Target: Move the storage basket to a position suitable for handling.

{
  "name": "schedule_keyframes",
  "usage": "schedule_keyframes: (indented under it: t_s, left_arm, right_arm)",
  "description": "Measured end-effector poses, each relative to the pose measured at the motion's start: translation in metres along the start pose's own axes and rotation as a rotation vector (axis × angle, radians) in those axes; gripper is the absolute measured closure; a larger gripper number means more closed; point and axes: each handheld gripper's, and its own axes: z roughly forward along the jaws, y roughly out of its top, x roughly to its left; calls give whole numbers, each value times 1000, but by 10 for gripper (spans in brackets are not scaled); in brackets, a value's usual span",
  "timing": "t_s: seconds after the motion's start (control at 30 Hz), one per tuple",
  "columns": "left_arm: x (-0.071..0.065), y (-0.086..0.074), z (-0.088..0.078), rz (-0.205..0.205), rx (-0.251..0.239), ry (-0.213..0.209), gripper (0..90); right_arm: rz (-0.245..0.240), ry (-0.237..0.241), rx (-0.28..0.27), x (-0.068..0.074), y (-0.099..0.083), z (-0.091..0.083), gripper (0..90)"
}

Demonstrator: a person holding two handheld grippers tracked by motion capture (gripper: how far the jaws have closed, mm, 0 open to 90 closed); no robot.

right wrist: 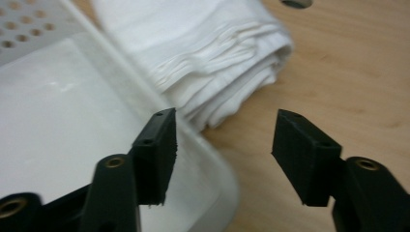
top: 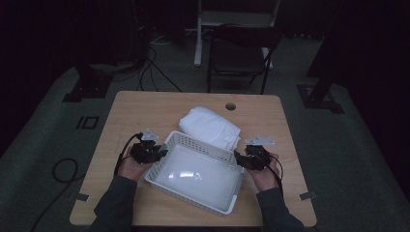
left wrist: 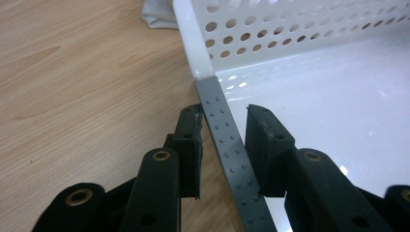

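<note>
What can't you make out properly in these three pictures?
- High view: both grippers' jaws are too small and dark to read; the room behind is in shadow.
- Left gripper view: the folded white cloth is cut off by the top edge and the basket.
- Right gripper view: the basket rim is blurred.

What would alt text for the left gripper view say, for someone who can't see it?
Two black tongs straddle the grey-edged rim of an empty white perforated basket, one tong outside, one inside, not yet closed on it. Wooden table lies left; a bit of white cloth shows behind the basket.
</note>
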Motion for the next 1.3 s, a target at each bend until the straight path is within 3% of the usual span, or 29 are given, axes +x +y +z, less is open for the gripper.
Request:
schedule_keyframes:
  t_s: [0.07,0.27,0.33,0.37,0.57,0.73,0.77,0.87,1.13,1.3]
  left_arm:
    - [-1,0,0,-5,3,5,685]
    - [-3,-1,-3,-11,17,38,696]
    - [-3,-4,-6,-19,17,56,712]
    - [-2,-6,-8,-23,14,54,718]
    - [4,-16,-18,-54,13,59,706]
    - [6,-26,-25,-89,-3,30,673]
    - [5,-28,-26,-95,-7,23,668]
    - [4,-31,-28,-96,-13,14,669]
    - [-5,-28,-30,-82,19,93,704]
    - [-7,-27,-37,-94,-9,107,716]
  right_arm:
    - [31,23,11,9,-13,-10,361]
    - [51,20,41,23,-33,-19,336]
    - [56,54,57,31,-42,-24,374]
    - [43,97,68,37,-44,-25,409]
    - [35,108,79,44,-38,-18,447]
    - [45,99,84,41,-29,-10,493]
    - [40,121,108,43,-31,-11,468]
    - [40,141,113,46,-35,-14,471]
    - [72,121,125,47,-31,-13,528]
    - [85,111,78,49,-27,-20,568]
